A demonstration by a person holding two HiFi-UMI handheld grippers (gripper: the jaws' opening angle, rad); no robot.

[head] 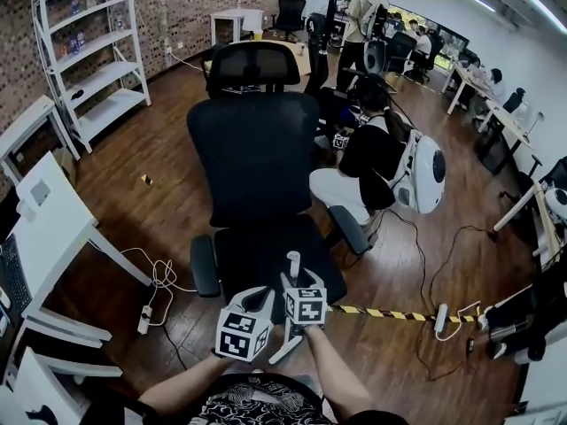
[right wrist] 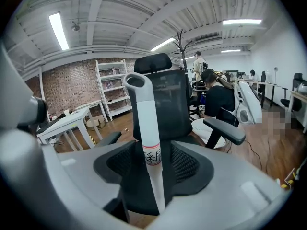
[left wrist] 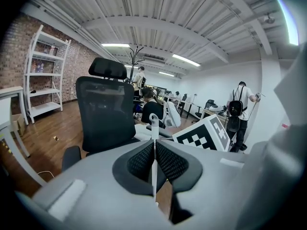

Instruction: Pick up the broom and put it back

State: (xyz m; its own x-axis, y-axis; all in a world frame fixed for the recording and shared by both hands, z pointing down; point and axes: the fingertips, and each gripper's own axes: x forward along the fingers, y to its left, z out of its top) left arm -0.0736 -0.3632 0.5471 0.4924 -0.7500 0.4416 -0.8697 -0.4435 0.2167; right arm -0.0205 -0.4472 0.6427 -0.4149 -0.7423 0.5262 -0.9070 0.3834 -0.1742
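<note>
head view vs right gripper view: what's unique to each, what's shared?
Head view only: the person's forearms and the marker cubes. Right gripper view only: the printed label on the broom handle, and the right gripper's jaws standing apart either side of it. Both: the handle, black chair, white shelf, seated person.

A: How are the arms held?
B: Left forearm (head: 182,388) and right forearm (head: 335,372) reach forward, left claw (left wrist: 154,145) just beside right claw (right wrist: 152,150), both tilted down.
A: Jaws?
B: Left pressed together; right wide apart.
</note>
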